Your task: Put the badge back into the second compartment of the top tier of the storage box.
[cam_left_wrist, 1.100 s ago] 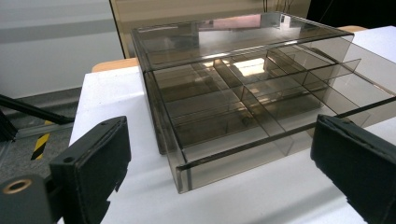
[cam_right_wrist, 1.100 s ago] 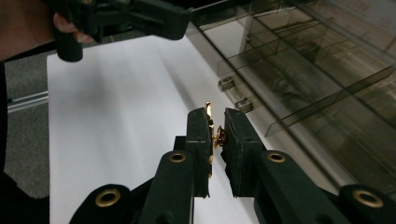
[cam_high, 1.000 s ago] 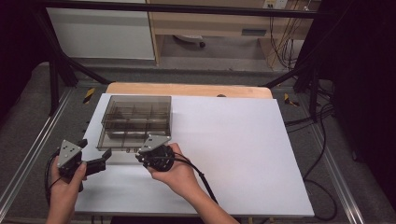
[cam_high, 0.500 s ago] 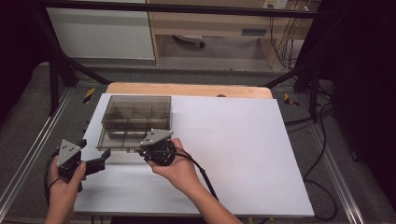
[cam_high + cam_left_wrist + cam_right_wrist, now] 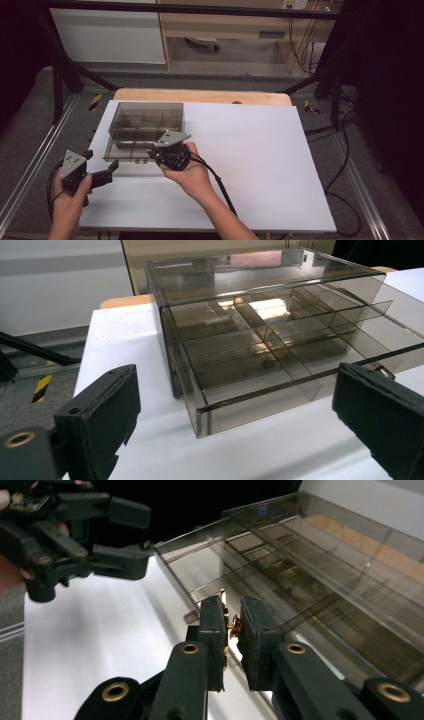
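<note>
Plainly, notes follow.
Box: smoky clear compartment box [image 5: 142, 127] sits on the white table [image 5: 260, 170], far-left part, drawer pulled partly toward the person.
Right gripper [image 5: 156, 155]: jaws nearly together, clamped on a small brass latch [image 5: 233, 626] at the drawer's front edge.
Left gripper [image 5: 102, 172]: jaws wide apart, empty, hovering just beside the box's near-left corner.
Risk, slip: the latch is tiny; I judge an off-axis pull could let it pop free.
Risk, drag: nothing braces the box, so the whole thing may slide or tilt with the drawer.
Hidden: compartment contents unclear through reflections; latch shape hard to make out; the right hand [image 5: 190, 172] covers the gripper body.
</note>
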### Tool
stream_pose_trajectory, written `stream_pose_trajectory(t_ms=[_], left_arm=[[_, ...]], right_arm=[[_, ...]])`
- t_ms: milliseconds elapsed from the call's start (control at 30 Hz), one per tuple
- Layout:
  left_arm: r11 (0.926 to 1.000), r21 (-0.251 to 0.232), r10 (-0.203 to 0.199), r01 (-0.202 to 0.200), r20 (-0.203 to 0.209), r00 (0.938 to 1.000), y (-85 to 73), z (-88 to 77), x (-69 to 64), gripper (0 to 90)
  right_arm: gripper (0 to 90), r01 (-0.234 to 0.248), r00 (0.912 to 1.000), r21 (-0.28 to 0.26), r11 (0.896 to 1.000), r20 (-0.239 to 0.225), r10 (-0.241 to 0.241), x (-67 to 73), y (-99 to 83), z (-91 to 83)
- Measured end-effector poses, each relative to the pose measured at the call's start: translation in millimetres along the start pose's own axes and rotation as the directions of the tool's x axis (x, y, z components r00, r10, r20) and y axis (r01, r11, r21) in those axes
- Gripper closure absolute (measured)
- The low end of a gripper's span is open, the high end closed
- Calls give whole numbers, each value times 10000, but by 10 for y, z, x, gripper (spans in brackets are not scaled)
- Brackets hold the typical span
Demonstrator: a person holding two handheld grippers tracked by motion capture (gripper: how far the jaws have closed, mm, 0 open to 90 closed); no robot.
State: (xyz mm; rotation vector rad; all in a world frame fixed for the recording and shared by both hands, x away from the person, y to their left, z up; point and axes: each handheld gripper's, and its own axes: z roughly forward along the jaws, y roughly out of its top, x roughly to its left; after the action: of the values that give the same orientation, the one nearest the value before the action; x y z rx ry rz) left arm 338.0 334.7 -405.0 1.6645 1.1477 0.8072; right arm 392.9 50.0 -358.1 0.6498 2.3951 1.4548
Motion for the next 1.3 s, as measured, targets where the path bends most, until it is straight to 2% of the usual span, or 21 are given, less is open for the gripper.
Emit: stream_pose_trajectory(t_ms=[233, 300, 400, 600, 933, 1300], left_arm=[[10000, 30, 37, -37, 43, 10000, 0, 6, -4, 53], [10000, 53, 46, -46, 33, 10000, -1, 8, -6, 52], [10000, 78, 53, -53, 19, 10000, -4, 15, -5, 52], [10000, 22, 69, -69, -30, 10000, 1, 0, -8, 52], [9998, 40, 177, -177, 6, 9998, 6, 5, -16, 53], [9999, -36, 149, -149, -21, 9999, 12, 6, -18, 52]], right_arm=[[809, -73, 9995, -332, 9994, 313, 84, -112, 37, -59], [809, 89, 9990, -240, 9997, 441, -79, -126, 37, -64], [809, 59, 9988, -238, 9997, 489, -48, -146, 38, -66], [810, -263, 9981, -481, 9985, 551, 290, -171, 43, -68], [809, -506, 9961, -837, 9952, 683, 564, -235, 177, 27], [810, -524, 9960, -997, 9936, 674, 593, -238, 194, 189]])
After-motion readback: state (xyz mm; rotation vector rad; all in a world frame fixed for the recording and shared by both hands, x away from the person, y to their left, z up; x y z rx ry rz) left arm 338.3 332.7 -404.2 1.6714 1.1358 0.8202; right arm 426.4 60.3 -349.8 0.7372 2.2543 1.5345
